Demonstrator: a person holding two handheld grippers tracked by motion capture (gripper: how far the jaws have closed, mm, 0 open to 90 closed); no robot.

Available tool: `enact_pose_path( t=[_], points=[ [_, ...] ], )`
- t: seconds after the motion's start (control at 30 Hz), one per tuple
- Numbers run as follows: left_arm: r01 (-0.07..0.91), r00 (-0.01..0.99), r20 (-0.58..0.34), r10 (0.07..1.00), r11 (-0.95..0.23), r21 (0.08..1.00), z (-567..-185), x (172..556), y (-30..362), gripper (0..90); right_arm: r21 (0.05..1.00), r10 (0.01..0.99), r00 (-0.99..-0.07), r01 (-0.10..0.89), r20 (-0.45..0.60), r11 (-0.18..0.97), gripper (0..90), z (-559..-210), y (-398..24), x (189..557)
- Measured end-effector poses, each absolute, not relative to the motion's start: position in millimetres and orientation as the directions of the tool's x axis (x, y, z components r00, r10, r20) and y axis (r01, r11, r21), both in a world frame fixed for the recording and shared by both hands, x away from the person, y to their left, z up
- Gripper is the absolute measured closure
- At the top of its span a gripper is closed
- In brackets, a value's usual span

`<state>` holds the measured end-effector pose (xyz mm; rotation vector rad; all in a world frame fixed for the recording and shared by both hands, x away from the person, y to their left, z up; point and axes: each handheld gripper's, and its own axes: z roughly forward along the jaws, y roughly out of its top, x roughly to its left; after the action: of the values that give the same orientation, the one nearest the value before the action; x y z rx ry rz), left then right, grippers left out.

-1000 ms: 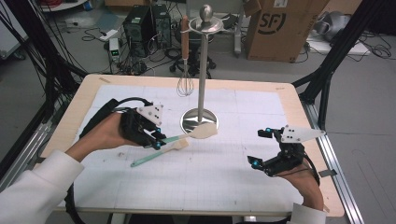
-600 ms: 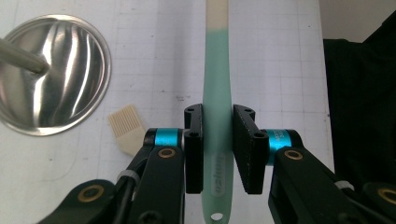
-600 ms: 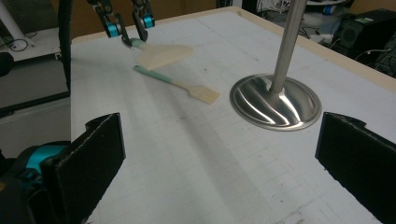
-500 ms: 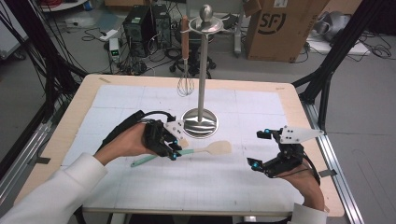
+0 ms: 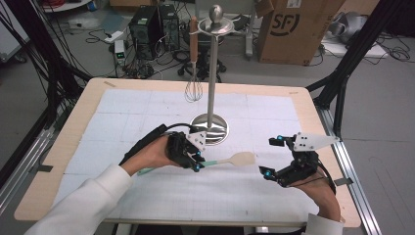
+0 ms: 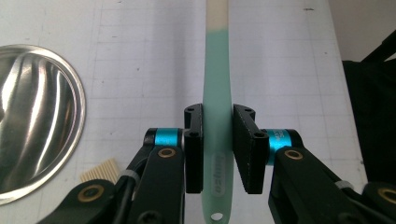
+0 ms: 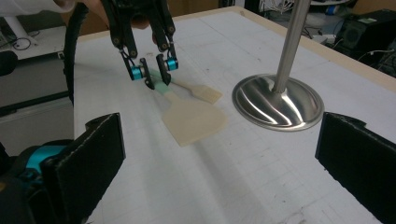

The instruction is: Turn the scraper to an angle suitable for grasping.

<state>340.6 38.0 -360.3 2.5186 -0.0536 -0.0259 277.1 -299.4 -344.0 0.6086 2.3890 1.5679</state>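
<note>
A spatula (image 5: 242, 158) with a mint-green handle and a cream blade is in front of the stand's round base (image 5: 210, 131). My left gripper (image 5: 193, 159) is shut on its handle (image 6: 217, 70), near the end with the hanging hole. From the right gripper view the blade (image 7: 194, 119) lies low over the white mat, and the left gripper (image 7: 153, 70) comes down on the handle from above. My right gripper (image 5: 270, 155) is at the right of the mat. Its jaws (image 7: 224, 186) are wide open with nothing between them.
A steel utensil stand (image 5: 211, 68) rises from mid-table, and a whisk (image 5: 194, 88) hangs from its top ring. A second utensil with a cream bristle head (image 7: 205, 93) lies beside the spatula, its teal handle (image 5: 146, 171) under the left hand. A white mat (image 5: 147, 112) covers the table.
The left gripper has moved right and down with the spatula, bringing the blade from beside the stand base to in front of it. The right gripper has stayed put.
</note>
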Motion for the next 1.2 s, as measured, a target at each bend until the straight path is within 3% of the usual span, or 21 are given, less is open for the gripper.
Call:
enact_pose_path(
  t=[0.3, 0.73, 1.2],
  points=[
    [-0.05, 0.997, -0.016, -0.077, -0.785, 0.617, -383.0, 342.7, 21.6, 75.1, 0.911, 0.453, -0.89, 0.226, 0.05, 0.344, 0.2, -345.0, -299.6, 277.0],
    [-0.047, 0.995, -0.039, -0.087, -0.803, 0.594, -412.2, 341.1, -0.2, 74.9, 0.913, 0.451, -0.892, 0.218, 0.043, 0.344, 0.2, -344.7, -299.6, 277.2],
    [-0.029, 0.998, -0.034, -0.061, -0.807, 0.59, -419.8, 341.2, -4.7, 72.5, 0.916, 0.453, -0.891, 0.215, 0.042, 0.339, 0.3, -344.5, -300.6, 276.7]
  ],
)
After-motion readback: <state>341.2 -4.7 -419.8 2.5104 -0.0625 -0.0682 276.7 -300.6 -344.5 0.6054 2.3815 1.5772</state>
